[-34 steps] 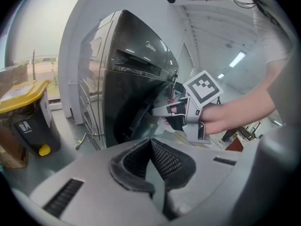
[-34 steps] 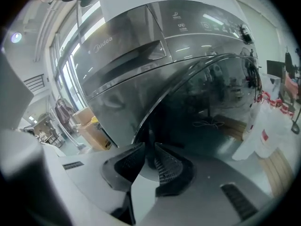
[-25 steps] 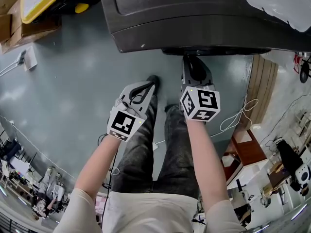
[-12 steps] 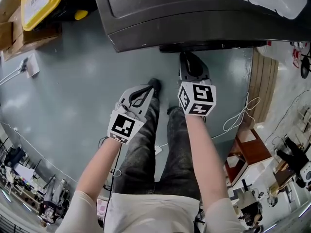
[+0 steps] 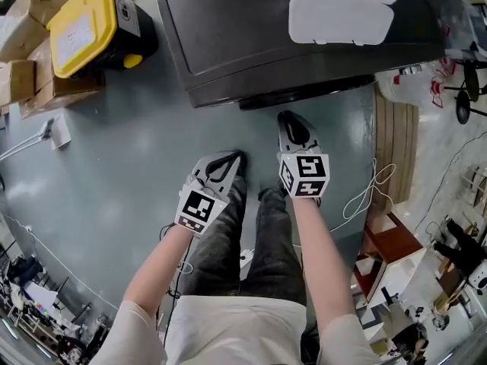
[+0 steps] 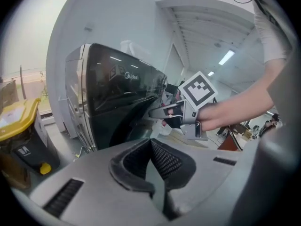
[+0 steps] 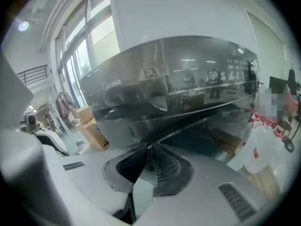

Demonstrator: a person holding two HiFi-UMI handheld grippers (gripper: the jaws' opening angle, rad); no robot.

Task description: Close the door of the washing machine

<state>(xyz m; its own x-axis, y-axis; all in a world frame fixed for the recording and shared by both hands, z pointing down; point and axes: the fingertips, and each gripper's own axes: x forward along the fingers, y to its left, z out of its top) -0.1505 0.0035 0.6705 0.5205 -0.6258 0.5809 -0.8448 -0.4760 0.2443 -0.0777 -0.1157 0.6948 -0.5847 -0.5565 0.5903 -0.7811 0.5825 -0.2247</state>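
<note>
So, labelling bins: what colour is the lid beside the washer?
The lid is yellow; best in head view.

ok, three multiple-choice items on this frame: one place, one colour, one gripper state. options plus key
1. Where is the white container?
A) on the floor
B) on top of the washing machine
C) on the wooden pallet

2. What colour is the bin lid beside the machine?
A) red
B) blue
C) yellow

3. How do the left gripper jaws stand?
A) together, nothing between them
B) wide apart
C) clamped on a cable

Key:
1 B: in the head view the white container rests on the machine's dark top.
2 C: the bin lid is plainly yellow.
3 A: in the left gripper view the tips meet with nothing between them.
</note>
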